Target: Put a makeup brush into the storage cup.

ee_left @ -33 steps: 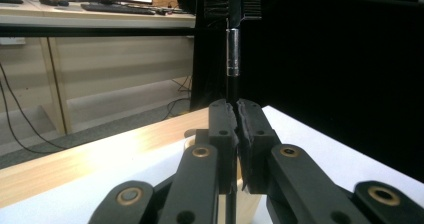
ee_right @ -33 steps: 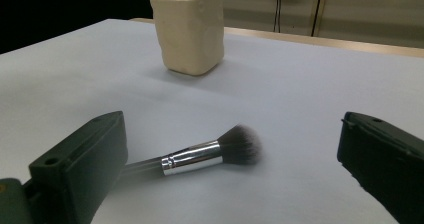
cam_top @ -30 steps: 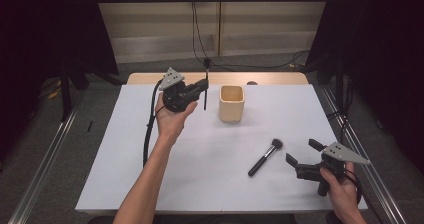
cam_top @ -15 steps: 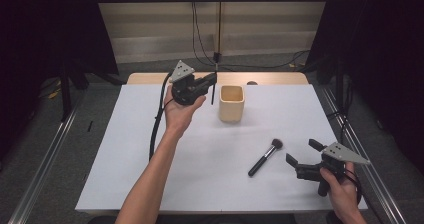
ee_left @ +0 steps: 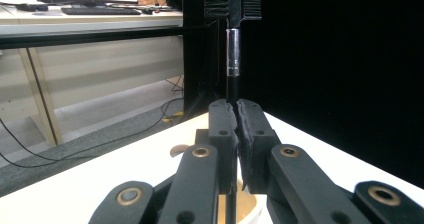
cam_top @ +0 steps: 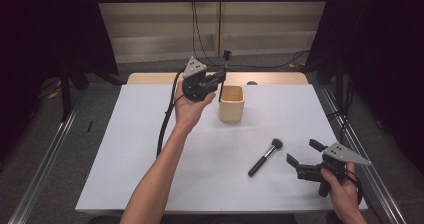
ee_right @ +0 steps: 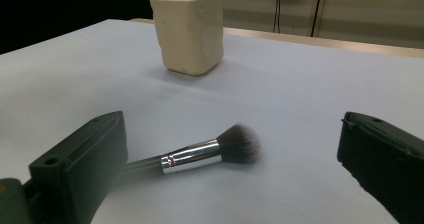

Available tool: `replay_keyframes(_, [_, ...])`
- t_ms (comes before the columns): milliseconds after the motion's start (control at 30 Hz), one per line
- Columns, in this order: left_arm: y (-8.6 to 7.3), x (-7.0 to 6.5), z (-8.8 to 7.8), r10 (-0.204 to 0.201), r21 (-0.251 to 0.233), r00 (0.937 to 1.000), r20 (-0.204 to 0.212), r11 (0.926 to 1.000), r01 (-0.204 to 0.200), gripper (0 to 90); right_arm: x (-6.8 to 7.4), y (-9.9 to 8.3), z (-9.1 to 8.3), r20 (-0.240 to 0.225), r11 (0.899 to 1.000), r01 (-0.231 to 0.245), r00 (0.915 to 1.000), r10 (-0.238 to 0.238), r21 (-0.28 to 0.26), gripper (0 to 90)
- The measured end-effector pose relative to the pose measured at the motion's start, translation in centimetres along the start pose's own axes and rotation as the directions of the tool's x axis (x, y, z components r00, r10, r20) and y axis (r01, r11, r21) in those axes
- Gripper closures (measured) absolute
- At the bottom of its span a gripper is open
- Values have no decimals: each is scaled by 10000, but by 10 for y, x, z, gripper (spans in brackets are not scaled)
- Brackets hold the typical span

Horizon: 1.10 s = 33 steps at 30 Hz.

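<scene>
My left gripper is raised at the back of the table, just left of a cream cup. It is shut on the thin black handle of a flat-headed brush, which stands upright. In the left gripper view the brush rises from the closed fingertips of this gripper, and the cup's rim shows below. My right gripper rests open near the front right. A round-headed makeup brush lies on the table between and just beyond its jaws, untouched.
White sheet covers the table, with a strip of bare wood along the far edge. Cables hang behind the table. The left gripper's cable trails down beside the forearm.
My left gripper has carried the flat-headed brush rightward, closer to the cup, and the brush now stands more upright. The right gripper and the makeup brush have stayed put.
</scene>
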<state>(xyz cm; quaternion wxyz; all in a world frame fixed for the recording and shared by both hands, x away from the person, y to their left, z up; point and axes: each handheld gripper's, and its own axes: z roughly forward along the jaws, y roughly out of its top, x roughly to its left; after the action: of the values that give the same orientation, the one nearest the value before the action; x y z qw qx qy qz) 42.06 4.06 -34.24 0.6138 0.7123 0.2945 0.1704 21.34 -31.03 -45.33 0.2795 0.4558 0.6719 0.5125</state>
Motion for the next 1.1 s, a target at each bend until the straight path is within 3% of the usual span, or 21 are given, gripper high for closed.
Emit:
replay_keyframes(400, [5,-4,17,124,-88,9999,113,9999,-123,858,0,0,0,-20,10000,-61,10000,61,-19,0])
replay_keyframes(1100, [-15,12,37,0,86,9999,-153,10000,1,858,-1,0,-1,-7,10000,-55,10000,55,-13,0])
